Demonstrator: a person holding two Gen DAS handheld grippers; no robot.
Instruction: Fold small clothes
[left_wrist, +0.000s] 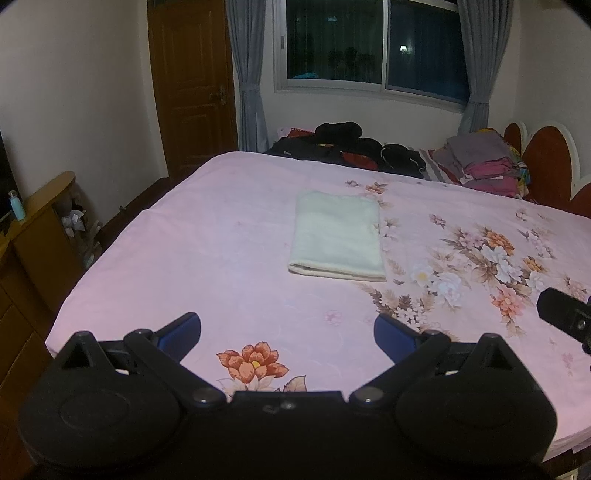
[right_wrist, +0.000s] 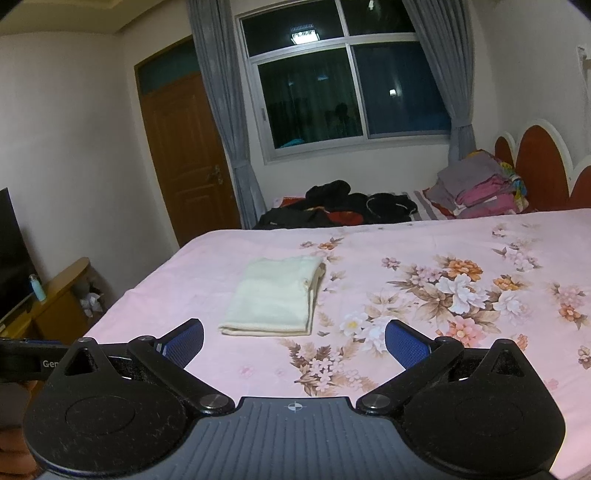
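A pale cream cloth lies folded into a neat rectangle on the pink floral bedsheet, near the middle of the bed. It also shows in the right wrist view. My left gripper is open and empty, held above the near edge of the bed, well short of the cloth. My right gripper is open and empty, just short of the cloth's near edge. A part of the right gripper shows at the right edge of the left wrist view.
Dark clothes lie heaped at the far side of the bed. A stack of folded grey and pink clothes sits by the red headboard. A wooden cabinet with a blue bottle stands left of the bed.
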